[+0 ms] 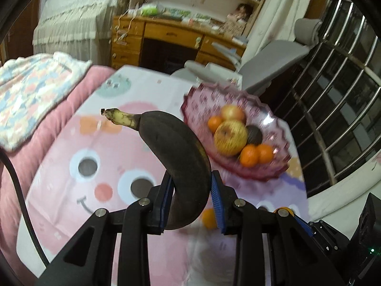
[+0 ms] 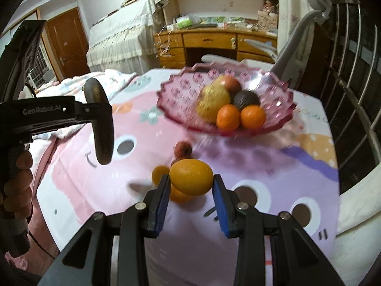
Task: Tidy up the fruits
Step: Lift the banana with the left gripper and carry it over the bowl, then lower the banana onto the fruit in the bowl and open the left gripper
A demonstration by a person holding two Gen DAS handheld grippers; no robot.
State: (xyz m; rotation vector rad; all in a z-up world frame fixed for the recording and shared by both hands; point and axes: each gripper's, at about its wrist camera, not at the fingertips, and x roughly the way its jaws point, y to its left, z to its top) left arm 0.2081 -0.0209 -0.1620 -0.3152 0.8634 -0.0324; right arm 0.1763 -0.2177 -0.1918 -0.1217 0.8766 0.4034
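Left gripper (image 1: 191, 195): blue pads clamped on a blackened banana (image 1: 181, 164), held above the table, yellow stem end tilted up and to the left. Right gripper (image 2: 191, 191): pads closed on a yellow-orange citrus fruit (image 2: 191, 176) (oval, lifted clear of the cloth). Cartoon-print tablecloth (image 2: 262, 166): just beyond the right gripper lie two small orange fruits (image 2: 159, 173), partly hidden, and a reddish lychee-like fruit (image 2: 183, 149). Pink glass bowl (image 2: 176, 95), farther back: holds two mandarins (image 2: 252, 116), two apples (image 1: 230, 138) and one dark round fruit (image 2: 246, 99).
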